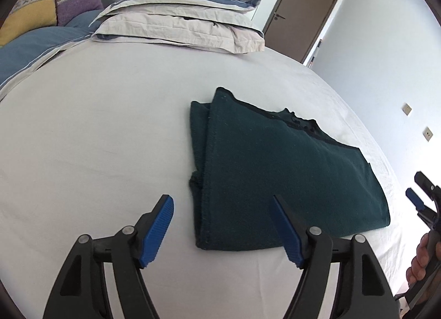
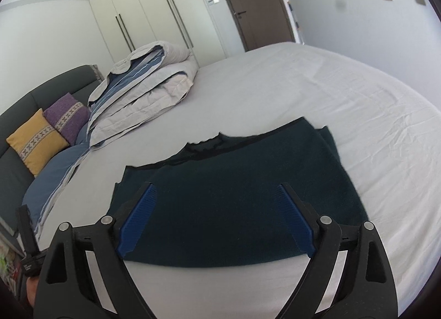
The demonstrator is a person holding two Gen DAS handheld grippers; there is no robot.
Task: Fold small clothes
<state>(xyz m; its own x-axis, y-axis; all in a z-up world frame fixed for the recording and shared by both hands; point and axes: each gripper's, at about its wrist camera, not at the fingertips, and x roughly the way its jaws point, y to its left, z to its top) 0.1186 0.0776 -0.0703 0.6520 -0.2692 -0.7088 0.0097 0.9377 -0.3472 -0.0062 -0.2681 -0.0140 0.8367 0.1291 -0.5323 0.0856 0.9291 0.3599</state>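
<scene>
Folded green garment [image 2: 237,197] on bed [image 2: 344,104] | quilt [image 2: 148,82] beyond | pillows [image 2: 52,131] left

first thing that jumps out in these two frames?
The dark green folded garment lying flat on the white bed sheet, just ahead of both open grippers, left and right, neither touching it. Behind it, a folded duvet near yellow and purple cushions.

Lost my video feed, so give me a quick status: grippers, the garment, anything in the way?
Left gripper and right gripper both open, holding nothing. Dark green garment lies folded flat on the white sheet. Nothing in the way.
</scene>
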